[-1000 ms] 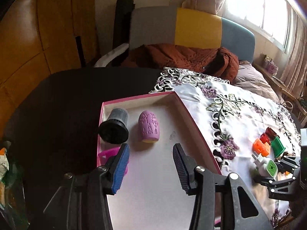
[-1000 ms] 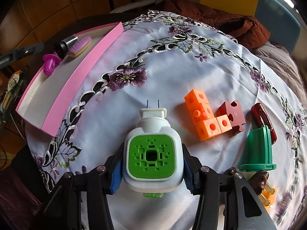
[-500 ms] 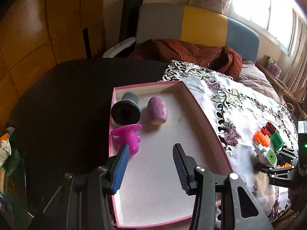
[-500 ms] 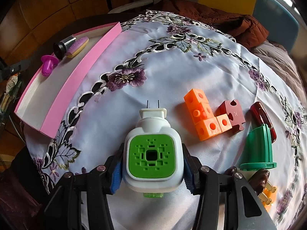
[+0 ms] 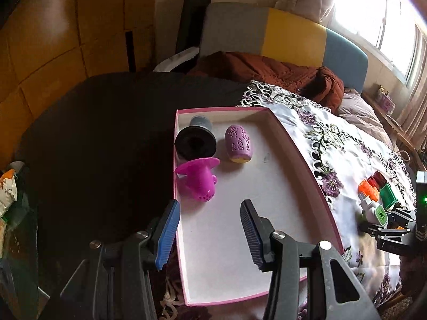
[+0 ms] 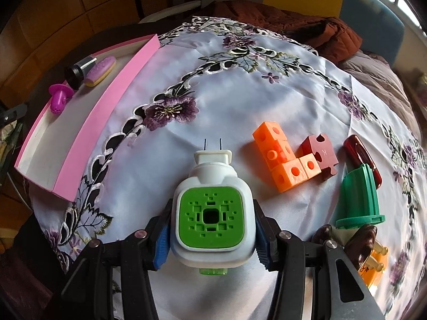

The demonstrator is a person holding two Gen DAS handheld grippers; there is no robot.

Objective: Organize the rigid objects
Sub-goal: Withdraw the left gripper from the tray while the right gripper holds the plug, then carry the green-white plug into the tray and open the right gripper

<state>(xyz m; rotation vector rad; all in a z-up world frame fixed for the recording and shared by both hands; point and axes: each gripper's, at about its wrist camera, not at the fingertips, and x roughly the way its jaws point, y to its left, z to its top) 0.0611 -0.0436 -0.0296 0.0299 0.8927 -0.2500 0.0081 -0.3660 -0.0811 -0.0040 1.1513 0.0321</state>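
Right gripper [image 6: 212, 236] is pinching the white-and-green plug-in device [image 6: 212, 213] for carrying into the pink tray [image 6: 104, 106], left gripper [image 5: 208, 229] hanging spread above it.

tray [image 6: 88, 144]: pink walls, white floor
plug device [image 6: 212, 210]: white body, green perforated face
blocks [image 6: 283, 160]: orange, right of gripper
puzzle piece [image 6: 320, 156]: dark red
ribbed piece [image 6: 357, 194]: green
cloth [image 6: 240, 101]: white, purple flower embroidery, black lace
strainer [image 5: 200, 181]: magenta
egg shape [image 5: 238, 144]: lilac patterned, yellow end
gripper pads [image 5: 168, 236]: blue
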